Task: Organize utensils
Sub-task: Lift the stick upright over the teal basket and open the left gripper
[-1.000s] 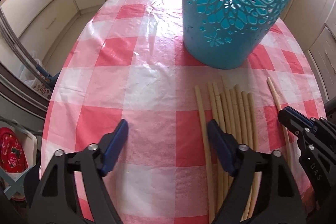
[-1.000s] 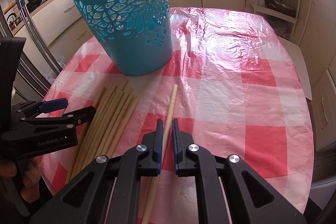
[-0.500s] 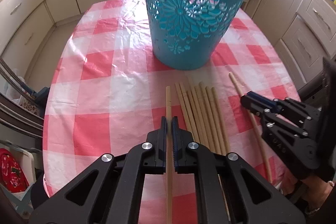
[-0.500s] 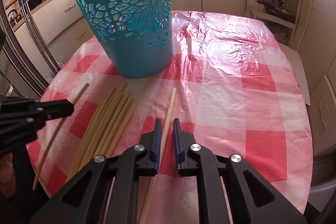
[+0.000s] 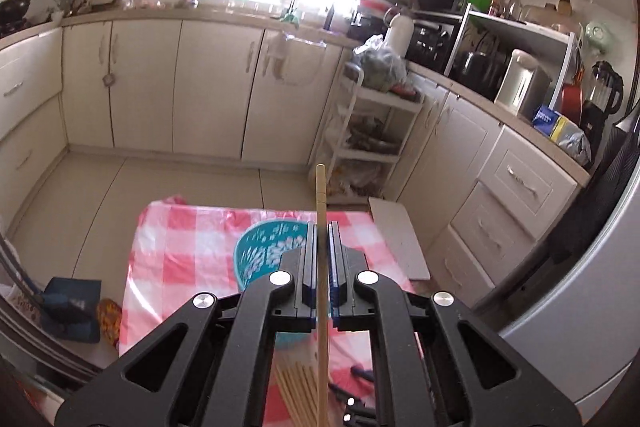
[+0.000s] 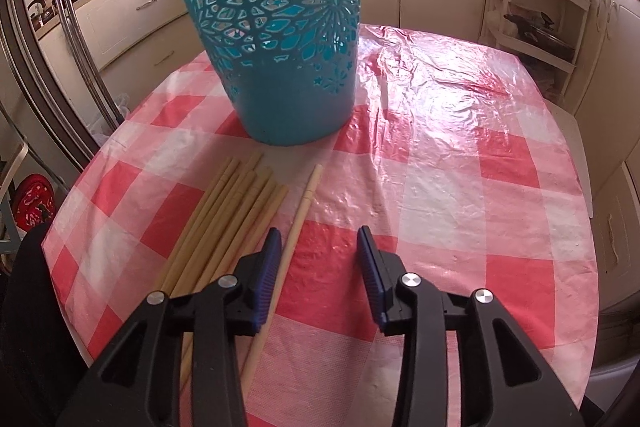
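My left gripper (image 5: pixel 320 259) is shut on a single wooden chopstick (image 5: pixel 321 195) and holds it high above the table, over the open top of the teal cut-out basket (image 5: pixel 264 251). In the right wrist view the basket (image 6: pixel 280 39) stands upright on the checked tablecloth. A bundle of several chopsticks (image 6: pixel 228 223) lies in front of it. One separate chopstick (image 6: pixel 298 223) lies just right of the bundle. My right gripper (image 6: pixel 318 267) is open and low over the table, its left finger (image 6: pixel 268 267) beside that separate chopstick.
The red-and-white checked table (image 6: pixel 460 187) ends close to my right gripper on the near side. A white rack (image 5: pixel 372 131) and kitchen cabinets (image 5: pixel 200 87) stand beyond the table. The remaining chopsticks (image 5: pixel 296 387) show below my left gripper.
My left gripper closed on a chopstick and lifted it high above the basket. My right gripper opened, leaving its chopstick on the table.
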`<state>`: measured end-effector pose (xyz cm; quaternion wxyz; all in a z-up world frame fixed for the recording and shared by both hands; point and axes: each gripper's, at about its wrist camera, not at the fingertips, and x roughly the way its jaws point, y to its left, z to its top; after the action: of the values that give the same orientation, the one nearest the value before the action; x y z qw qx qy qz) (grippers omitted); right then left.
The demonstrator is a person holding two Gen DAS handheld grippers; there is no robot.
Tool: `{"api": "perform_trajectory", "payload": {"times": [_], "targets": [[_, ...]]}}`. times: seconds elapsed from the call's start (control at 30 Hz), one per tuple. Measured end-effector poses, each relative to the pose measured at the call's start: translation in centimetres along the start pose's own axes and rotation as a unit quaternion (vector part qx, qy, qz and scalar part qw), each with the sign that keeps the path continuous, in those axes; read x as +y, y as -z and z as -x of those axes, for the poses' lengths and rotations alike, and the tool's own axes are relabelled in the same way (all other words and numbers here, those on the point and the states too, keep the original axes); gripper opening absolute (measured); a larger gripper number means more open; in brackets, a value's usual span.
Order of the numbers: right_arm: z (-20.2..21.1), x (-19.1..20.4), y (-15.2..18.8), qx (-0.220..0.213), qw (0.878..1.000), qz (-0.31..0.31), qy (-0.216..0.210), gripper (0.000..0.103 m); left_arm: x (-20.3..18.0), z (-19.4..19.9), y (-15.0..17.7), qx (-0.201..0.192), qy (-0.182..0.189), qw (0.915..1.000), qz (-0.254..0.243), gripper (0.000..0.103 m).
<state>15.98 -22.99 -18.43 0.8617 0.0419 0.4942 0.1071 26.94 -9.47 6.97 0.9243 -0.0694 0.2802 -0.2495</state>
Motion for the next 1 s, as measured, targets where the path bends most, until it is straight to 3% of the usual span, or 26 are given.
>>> {"api": "perform_trajectory", "payload": {"times": [0.13, 0.33, 0.47, 0.77, 0.87, 0.93, 1.0], "targets": [[0.0, -0.1, 0.0, 0.000, 1.000, -0.004, -0.005, 0.040, 0.2, -2.6, -2.6, -0.053, -0.004, 0.9981, 0.032, 0.005], [-0.1, -0.2, -0.2, 0.000, 1.000, -0.009, -0.015, 0.044, 0.5, -7.0, -4.0, -0.113, -0.044, 0.9921, 0.032, 0.005], [-0.2, -0.4, -0.4, 0.000, 1.000, -0.016, -0.021, 0.046, 1.1, -10.0, -3.4, -0.111, -0.076, 0.9905, 0.031, 0.005], [-0.2, -0.4, -0.4, 0.001, 1.000, -0.014, -0.023, 0.048, 2.2, -13.3, 0.6, -0.028, -0.101, 0.9944, 0.013, 0.005], [-0.2, -0.4, -0.4, 0.000, 1.000, -0.014, -0.023, 0.048, 2.9, -12.6, 1.9, -0.003, -0.117, 0.9930, 0.017, 0.019], [-0.1, -0.6, -0.3, -0.001, 0.999, -0.018, -0.027, 0.048, 3.4, -10.9, 2.6, -0.002, -0.132, 0.9909, 0.025, 0.048], [0.0, -0.9, -0.3, -0.002, 0.999, -0.024, -0.032, 0.048, 3.9, -8.5, 3.6, -0.011, -0.148, 0.9884, 0.031, 0.060]]}}
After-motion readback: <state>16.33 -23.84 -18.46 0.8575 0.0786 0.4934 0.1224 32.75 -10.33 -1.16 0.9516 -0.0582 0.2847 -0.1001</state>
